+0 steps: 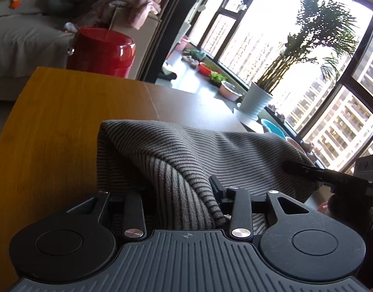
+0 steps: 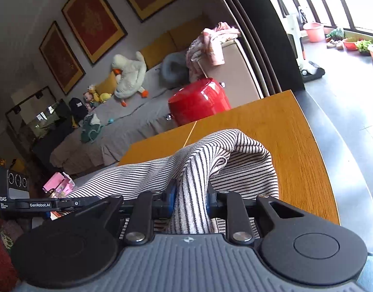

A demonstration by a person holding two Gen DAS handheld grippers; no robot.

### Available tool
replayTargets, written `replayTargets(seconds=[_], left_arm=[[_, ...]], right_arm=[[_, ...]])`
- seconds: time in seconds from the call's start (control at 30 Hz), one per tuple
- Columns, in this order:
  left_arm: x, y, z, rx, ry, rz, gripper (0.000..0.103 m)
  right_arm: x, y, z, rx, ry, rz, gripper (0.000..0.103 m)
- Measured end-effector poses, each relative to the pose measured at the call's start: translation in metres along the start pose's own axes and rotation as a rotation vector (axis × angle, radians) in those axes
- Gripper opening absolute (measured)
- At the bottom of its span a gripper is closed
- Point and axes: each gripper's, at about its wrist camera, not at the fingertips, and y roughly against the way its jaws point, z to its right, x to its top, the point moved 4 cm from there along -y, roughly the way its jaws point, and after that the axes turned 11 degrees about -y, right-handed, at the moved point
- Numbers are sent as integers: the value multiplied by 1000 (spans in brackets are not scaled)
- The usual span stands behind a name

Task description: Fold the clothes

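Striped top [image 2: 210,160]: bunched, lifted over wooden worktop [image 2: 279,126]. Right claw [image 2: 190,198]: clamped on a fold of it. Left claw [image 1: 174,192]: narrowed on another fold. Behind: red bin [image 2: 198,99], sofa [image 2: 137,112].

Window [image 1: 271,48] glare blown out, foreground dim, edges bowed

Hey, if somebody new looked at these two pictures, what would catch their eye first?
Probably the striped cloth, bunched up over the wooden table, with the right hand-held gripper pinching a fold of it and the left hand-held gripper on another. Next, the shiny red bin beyond the table, and the plush goose on the sofa.
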Motion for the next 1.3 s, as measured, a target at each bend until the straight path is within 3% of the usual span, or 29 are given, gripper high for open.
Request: replayTargets(seconds=[0.07, 0.23, 0.47, 0.53, 0.57, 0.67, 0.8, 0.9, 1.0, 1.1, 1.2, 1.3], left_arm=[[-11, 7, 7, -8, -25, -5, 43], [-36, -18, -4, 57, -17, -68, 51], [-24, -6, -17, 140, -11, -3, 67], [-18, 12, -13, 157, 6, 45, 67], [-13, 22, -9, 155, 11, 78, 73], [-1, 38, 13, 61, 1, 151, 88], [-16, 21, 41, -81, -18, 75, 91], [-39, -5, 41, -89, -15, -7, 89], [-41, -14, 30, -94, -10, 9, 88], [-29, -24, 14, -71, 24, 30, 88], [-17, -36, 3, 1, 26, 47, 88], [-2, -51, -7, 94, -9, 54, 93]], right_arm=[[-7, 5, 4, -17, 9, -8, 21], [-24, -20, 37, -114, -4, -45, 25], [-29, -21, 42, -112, 9, -28, 34], [-30, -20, 43, -110, -1, -20, 36], [-31, -19, 43, -107, -8, -17, 38], [-32, -18, 43, -100, -21, -10, 43], [-33, -18, 41, -98, -21, -3, 51], [-35, -17, 39, -102, -24, 3, 54], [-38, -16, 36, -98, -35, 7, 62], [-50, -13, 26, -83, -33, -6, 66], [-64, -9, 12, -60, -29, -31, 68], [-82, -10, -15, 28, 0, -136, 70]])
